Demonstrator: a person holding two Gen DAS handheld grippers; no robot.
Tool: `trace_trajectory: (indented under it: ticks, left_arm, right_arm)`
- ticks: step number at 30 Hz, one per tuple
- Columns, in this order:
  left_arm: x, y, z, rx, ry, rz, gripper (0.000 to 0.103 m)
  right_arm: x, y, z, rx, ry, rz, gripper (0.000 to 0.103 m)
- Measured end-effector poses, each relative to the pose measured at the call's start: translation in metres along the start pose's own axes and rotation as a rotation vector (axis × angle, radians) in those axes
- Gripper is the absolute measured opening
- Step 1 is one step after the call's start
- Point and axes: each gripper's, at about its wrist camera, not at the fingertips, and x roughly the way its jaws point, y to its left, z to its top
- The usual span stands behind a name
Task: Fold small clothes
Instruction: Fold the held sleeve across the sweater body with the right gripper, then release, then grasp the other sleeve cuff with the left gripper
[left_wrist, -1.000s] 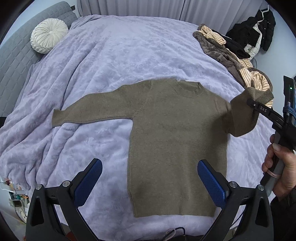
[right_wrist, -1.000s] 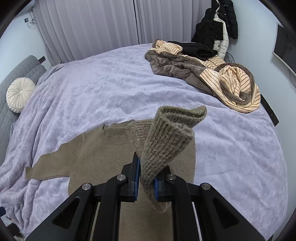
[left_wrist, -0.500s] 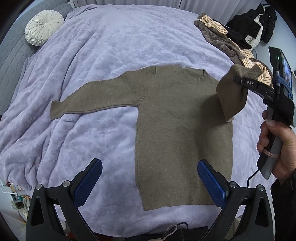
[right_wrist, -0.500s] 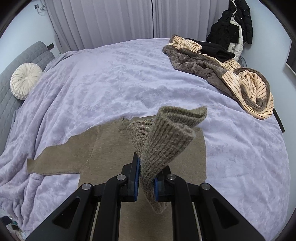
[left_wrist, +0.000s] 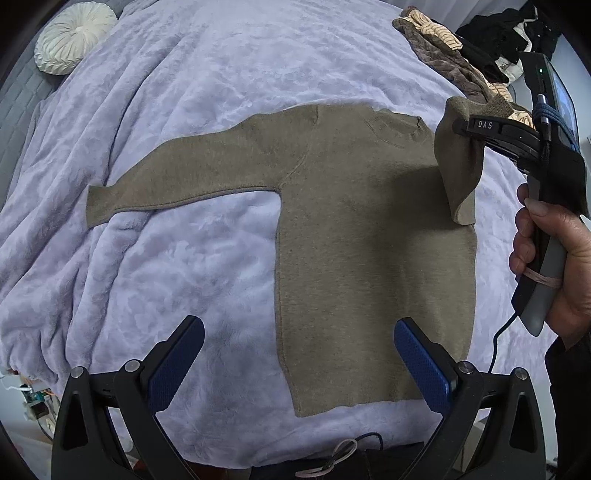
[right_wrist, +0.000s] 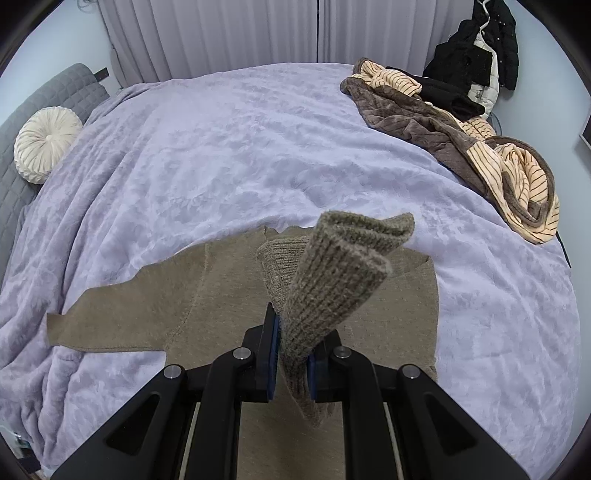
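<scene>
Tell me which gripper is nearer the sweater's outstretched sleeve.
Left. The left gripper hangs open above the sweater's hem, with the outstretched sleeve ahead of it. The right gripper, across the body, pinches the other sleeve.

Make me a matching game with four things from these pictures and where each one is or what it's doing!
Things:
1. sweater sleeve
2. round cream pillow
3. striped clothes pile
4. left gripper

Places or states:
A. heaped at the blanket's far right edge
B. open, holding nothing
C. pinched in the right gripper
D. against the grey headboard, far left

Pairs: 1-C, 2-D, 3-A, 4-B
</scene>
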Motion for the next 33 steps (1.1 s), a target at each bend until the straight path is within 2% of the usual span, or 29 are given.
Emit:
trace_trajectory:
  ticks: [7, 16, 20, 22, 24, 25, 26, 27, 29, 31, 33]
  left_arm:
    - [0.015, 0.01, 0.006, -0.013, 0.035, 0.004, 0.103]
    - [0.026, 0.032, 0.012, -0.033, 0.043, 0.01, 0.103]
    - [0.035, 0.043, 0.015, -0.062, 0.067, 0.016, 0.103]
    - [0.04, 0.047, 0.017, -0.076, 0.079, 0.017, 0.103]
    - [0.045, 0.05, 0.019, -0.09, 0.093, 0.011, 0.103]
    - [0.048, 0.051, 0.02, -0.098, 0.099, 0.006, 0.103]
    - [0.05, 0.051, 0.021, -0.103, 0.104, 0.0, 0.103]
    - [0.052, 0.05, 0.022, -0.105, 0.105, -0.004, 0.103]
    - [0.054, 0.047, 0.024, -0.103, 0.106, -0.012, 0.103]
    - [0.057, 0.043, 0.026, -0.094, 0.108, -0.014, 0.103]
    - [0.061, 0.037, 0.028, -0.084, 0.116, -0.011, 0.103]
  right_arm:
    - [0.033, 0.035, -0.003, -0.022, 0.037, 0.014, 0.013]
    - [0.111, 0.097, -0.015, -0.082, 0.131, 0.015, 0.013]
    - [0.144, 0.117, -0.024, -0.13, 0.174, -0.019, 0.015]
    - [0.157, 0.124, -0.029, -0.162, 0.206, -0.033, 0.021]
    - [0.163, 0.131, -0.034, -0.207, 0.231, -0.022, 0.039]
    - [0.161, 0.133, -0.036, -0.229, 0.232, 0.003, 0.054]
    - [0.155, 0.135, -0.039, -0.253, 0.223, 0.03, 0.062]
    - [0.147, 0.137, -0.041, -0.279, 0.209, 0.058, 0.064]
    - [0.129, 0.135, -0.043, -0.321, 0.178, 0.11, 0.075]
    - [0.114, 0.12, -0.042, -0.305, 0.139, 0.15, 0.077]
    - [0.107, 0.087, -0.038, -0.243, 0.134, 0.176, 0.078]
